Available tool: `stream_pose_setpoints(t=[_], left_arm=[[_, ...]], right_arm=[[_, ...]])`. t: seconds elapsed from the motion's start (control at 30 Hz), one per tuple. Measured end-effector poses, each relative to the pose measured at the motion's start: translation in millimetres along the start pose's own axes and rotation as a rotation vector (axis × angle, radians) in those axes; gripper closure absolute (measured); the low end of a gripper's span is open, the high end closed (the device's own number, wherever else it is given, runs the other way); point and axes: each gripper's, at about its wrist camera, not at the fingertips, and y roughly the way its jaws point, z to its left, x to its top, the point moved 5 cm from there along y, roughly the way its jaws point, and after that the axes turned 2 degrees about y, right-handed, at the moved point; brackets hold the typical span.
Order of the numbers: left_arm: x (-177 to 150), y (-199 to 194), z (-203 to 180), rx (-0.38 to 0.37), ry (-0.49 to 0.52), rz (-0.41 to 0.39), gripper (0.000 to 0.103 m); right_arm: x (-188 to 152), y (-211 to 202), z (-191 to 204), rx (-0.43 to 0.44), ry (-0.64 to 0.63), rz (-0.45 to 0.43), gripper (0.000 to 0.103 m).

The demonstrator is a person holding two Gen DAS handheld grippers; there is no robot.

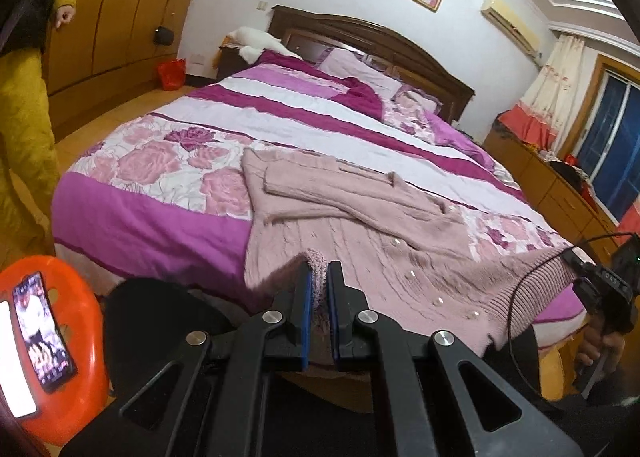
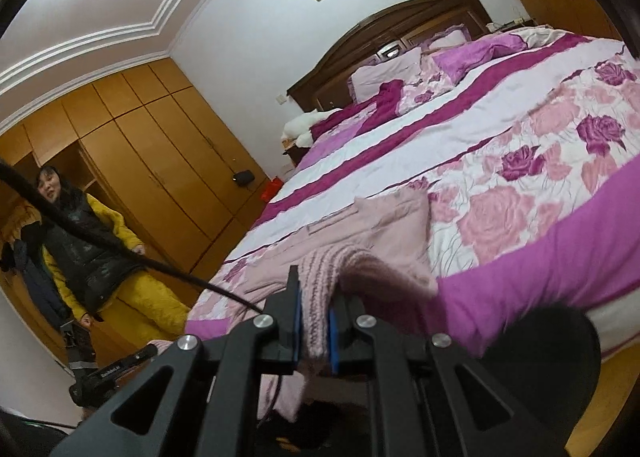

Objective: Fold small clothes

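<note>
A pale pink knitted sweater (image 1: 360, 225) lies on the bed near its foot edge, with both sleeves folded across its body. My left gripper (image 1: 319, 277) is shut on the sweater's hem at one bottom corner. My right gripper (image 2: 316, 297) is shut on the ribbed hem (image 2: 320, 281) at the other bottom corner, and it also shows at the right edge of the left wrist view (image 1: 600, 285). The hem hangs off the bed's edge between the two grippers. The sweater's upper part (image 2: 384, 221) rests flat on the quilt.
The bed (image 1: 160, 217) has a purple and pink floral quilt, pillows and a dark wooden headboard (image 1: 380, 41). An orange stool (image 1: 60, 337) holding a phone (image 1: 42, 333) stands left of me. A person in yellow clothes (image 2: 96, 257) stands by the wooden wardrobe (image 2: 160, 177).
</note>
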Motion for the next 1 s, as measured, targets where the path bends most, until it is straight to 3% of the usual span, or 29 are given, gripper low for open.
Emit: stream_pose_setpoints(t=[0.23,0.43,0.57,0.87,1.0], left_arm=[[37.4,17.2,-1.3,0.026,0.011,-0.014,0.103],[60.7,33.2,-7.3,0.038,0.032,-0.012,0.103],[65.2,57.1,-4.6,0.074,0.042,0.038,0.103],[102.5,104.3,19.4,0.137,-0.005,0.027,0.103],[125.6,139.6,32.1,0.175,-0.009,0.028,0.103]], right_arm=[[26.6,33.7,-27.3,-0.034,0.058,0.02,0.093],[51.8,61.7,-23.6,-0.03,0.016,0.032,0.093],[63.9,84.4,-25.8,-0.035,0.01,0.054,0.093],[91.7,142.9,-60.7,-0.091,0.075,0.064,0.093],[102.9,182.3,-68.9,-0.157,-0.011,0.094,0.093]])
